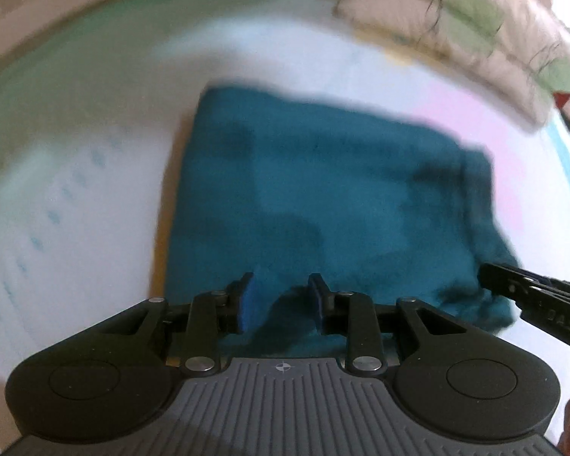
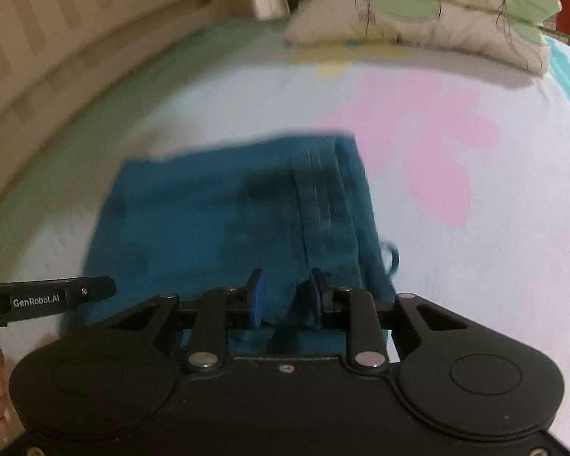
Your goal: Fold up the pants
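Note:
Teal pants (image 1: 323, 197) lie folded in a rough rectangle on a bed; they also show in the right wrist view (image 2: 224, 220). My left gripper (image 1: 283, 298) is at the near edge of the pants, its blue-padded fingers partly apart with a fold of teal cloth between them. My right gripper (image 2: 287, 298) is at the near right corner, by the waistband, also with teal cloth between its fingers. The right gripper's tip shows in the left wrist view (image 1: 513, 285) against the pants' corner. The left gripper's tip shows in the right wrist view (image 2: 76, 290).
The bed sheet (image 2: 456, 228) is white with pink, green and yellow patches. A stack of cream pillows with green leaves (image 2: 418, 11) lies at the far end. A wooden bed rail (image 2: 57, 45) runs along the left.

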A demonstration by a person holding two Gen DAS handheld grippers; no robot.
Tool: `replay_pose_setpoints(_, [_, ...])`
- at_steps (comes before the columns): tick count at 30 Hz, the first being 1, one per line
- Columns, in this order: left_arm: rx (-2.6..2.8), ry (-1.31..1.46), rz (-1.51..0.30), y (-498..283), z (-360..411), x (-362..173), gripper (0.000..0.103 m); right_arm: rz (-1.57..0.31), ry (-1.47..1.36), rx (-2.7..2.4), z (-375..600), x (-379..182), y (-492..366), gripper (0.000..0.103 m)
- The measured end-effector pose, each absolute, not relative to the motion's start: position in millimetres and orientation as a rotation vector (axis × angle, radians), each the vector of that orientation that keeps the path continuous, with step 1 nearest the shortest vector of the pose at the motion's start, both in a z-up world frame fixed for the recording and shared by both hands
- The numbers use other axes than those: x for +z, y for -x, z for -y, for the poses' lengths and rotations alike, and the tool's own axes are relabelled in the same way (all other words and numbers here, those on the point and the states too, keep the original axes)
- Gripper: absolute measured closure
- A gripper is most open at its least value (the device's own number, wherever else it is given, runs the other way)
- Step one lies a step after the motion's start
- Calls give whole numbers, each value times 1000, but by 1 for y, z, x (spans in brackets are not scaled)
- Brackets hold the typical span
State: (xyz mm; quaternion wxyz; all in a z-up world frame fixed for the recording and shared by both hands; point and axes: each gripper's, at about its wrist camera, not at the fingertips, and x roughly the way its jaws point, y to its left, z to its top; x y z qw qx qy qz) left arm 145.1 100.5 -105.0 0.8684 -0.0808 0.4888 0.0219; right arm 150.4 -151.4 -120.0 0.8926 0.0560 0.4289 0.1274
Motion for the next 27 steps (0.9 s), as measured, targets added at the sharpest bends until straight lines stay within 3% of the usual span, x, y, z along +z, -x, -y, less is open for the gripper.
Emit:
replay_pose_setpoints(11, [30,46,-949,-138,-90,-115,73,-863,-59,257,152,-131,-142,72])
replay_pose_setpoints(15, [46,58,-929,-121,-90,-105,74,-849,-129,276,160,-116,-129,63])
replay_pose_setpoints(25, [14,26,-924,-76,-75,-78,73,-799,-175,286,171,-73,-64,62])
replay_pose_setpoints(27, [13,-20,-909,-66,-68,-72,73,-778,-180,294,171,-66,-50,56])
